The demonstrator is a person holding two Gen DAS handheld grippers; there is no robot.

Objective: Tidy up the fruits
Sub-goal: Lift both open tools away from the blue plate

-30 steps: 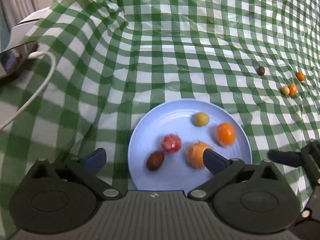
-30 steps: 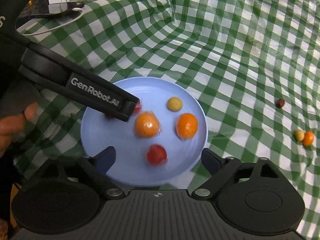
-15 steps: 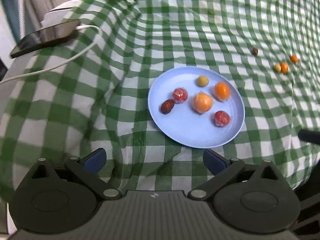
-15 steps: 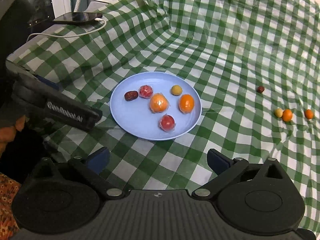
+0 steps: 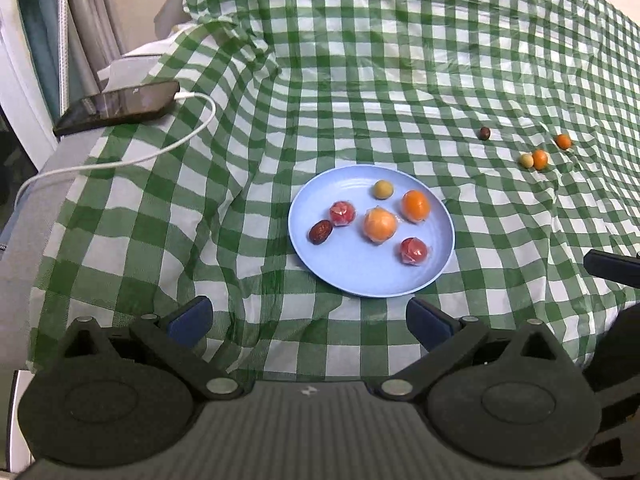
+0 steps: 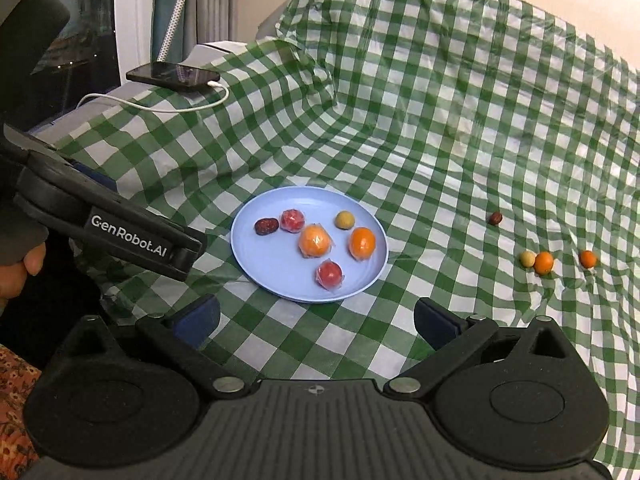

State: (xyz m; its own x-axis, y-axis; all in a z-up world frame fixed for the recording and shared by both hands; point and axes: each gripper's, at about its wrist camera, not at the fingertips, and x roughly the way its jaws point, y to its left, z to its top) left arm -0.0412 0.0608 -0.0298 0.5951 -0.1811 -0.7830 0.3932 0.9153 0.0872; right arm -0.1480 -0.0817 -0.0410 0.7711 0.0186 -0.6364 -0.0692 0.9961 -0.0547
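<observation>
A light blue plate (image 5: 348,276) (image 6: 276,280) sits on the green checked cloth and holds several small fruits: two red ones, two orange ones, a yellow one and a dark date (image 5: 320,232). Further right on the cloth lie a dark fruit (image 5: 485,133) (image 6: 495,218), a yellow fruit (image 5: 526,160) (image 6: 527,258) touching an orange one (image 5: 540,159) (image 6: 544,263), and another orange one (image 5: 563,141) (image 6: 588,259). My left gripper (image 5: 308,320) is open and empty, in front of the plate. My right gripper (image 6: 316,320) is open and empty, also in front of the plate.
A black phone (image 5: 120,106) (image 6: 172,74) with a white charging cable (image 5: 120,162) lies at the table's far left corner. The cloth is wrinkled and rises at the back. The left gripper's body (image 6: 108,224) shows at the left of the right wrist view.
Both grippers have pulled back and up from the plate, staying open. A second red fruit now lies on the plate's near right side.
</observation>
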